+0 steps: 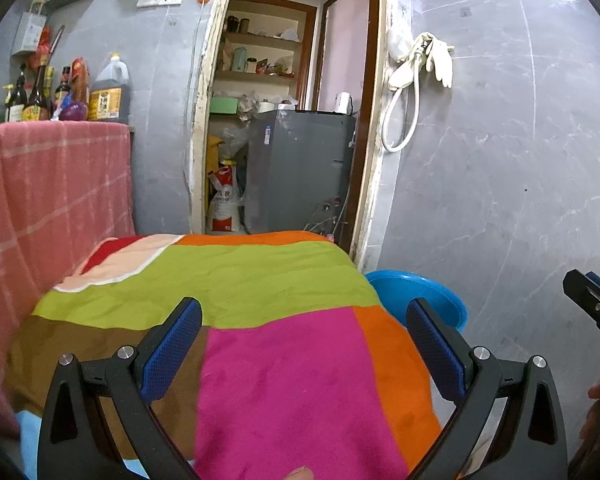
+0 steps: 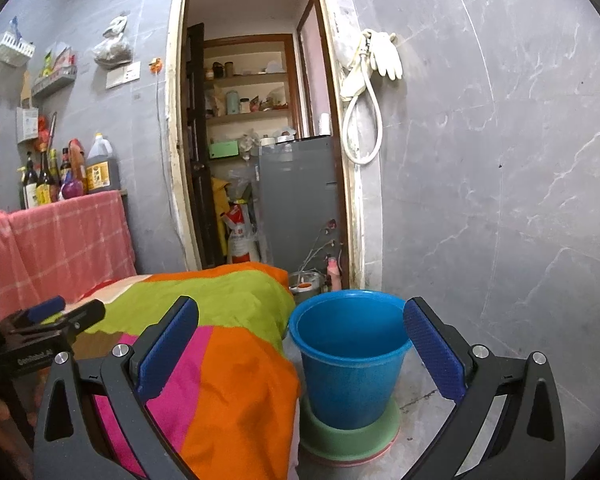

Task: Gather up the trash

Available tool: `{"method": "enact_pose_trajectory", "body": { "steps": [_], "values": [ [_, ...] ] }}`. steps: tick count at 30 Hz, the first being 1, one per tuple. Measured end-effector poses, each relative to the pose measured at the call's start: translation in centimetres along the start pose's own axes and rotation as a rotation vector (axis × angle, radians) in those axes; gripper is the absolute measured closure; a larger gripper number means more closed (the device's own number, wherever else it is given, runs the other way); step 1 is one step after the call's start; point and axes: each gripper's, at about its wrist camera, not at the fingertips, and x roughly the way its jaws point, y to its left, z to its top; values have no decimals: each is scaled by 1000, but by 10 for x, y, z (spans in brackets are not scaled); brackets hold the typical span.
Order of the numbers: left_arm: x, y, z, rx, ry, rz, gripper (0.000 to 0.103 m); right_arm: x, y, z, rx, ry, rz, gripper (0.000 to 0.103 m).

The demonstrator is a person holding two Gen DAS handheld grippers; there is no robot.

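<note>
Blue: 1 bucket point(image 2: 350, 356), 2 empty tools point(image 1: 304, 344) point(image 2: 300, 344)

The left claw point(image 1: 304, 344) hangs spread wide and empty above a patchwork cloth point(image 1: 236, 320); a blue bucket point(image 1: 432, 300) stands just beside the cloth's right edge.

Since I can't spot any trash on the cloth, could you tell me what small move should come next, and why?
Probably tilt both claws down to scan around. The left claw and right claw are open and empty, the colourful cloth looks bare, and the blue bucket seems empty.
</note>
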Motion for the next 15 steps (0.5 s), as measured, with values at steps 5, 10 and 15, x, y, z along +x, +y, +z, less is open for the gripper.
{"method": "enact_pose_trajectory", "body": {
  "steps": [5,10,15],
  "values": [
    [-18,7,-12,-1,-8,14,3,-10,10,-12,-7,1,-6,0],
    [-30,11,-24,6,-5,34,3,-21,19,-22,-22,-8,-1,0],
    [-34,19,-40,4,8,60,3,-27,25,-31,-39,-23,-9,0]
  ]
}}
